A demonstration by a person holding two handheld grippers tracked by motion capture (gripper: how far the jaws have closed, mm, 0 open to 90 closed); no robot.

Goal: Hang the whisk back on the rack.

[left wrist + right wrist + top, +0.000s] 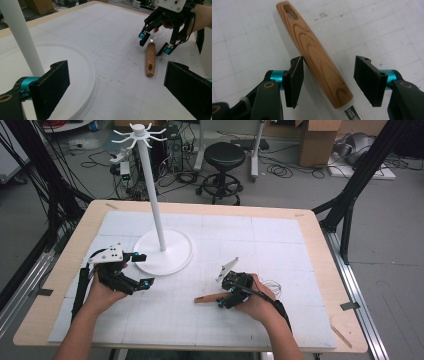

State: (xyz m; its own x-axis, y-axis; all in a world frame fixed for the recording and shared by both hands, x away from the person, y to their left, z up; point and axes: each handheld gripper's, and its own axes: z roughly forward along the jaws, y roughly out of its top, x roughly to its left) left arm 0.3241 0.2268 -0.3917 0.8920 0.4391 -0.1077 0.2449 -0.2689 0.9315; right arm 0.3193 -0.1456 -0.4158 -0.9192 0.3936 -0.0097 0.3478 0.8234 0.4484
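A utensil with a wooden handle [207,298] lies flat on the white mat [280,240], right of centre. The handle [312,47] has a hanging slot at its far end and a metal stem [352,113] at the near end. My right gripper [226,299] is open, low over the handle, with one jaw on each side of it; one jaw touches or nearly touches the handle's edge. The left gripper view shows the handle [150,58] with the right gripper [155,43] over its far end. My left gripper [145,269] is open and holds nothing, beside the base of the white hook stand [162,252].
The stand's pole [152,190] rises to a crown of hooks [139,134]. Thin wire loops [271,286] lie on the mat behind the right hand. The wooden table rim [320,245] frames the mat. Beyond the table stand a black stool [224,157], cardboard boxes and floor cables.
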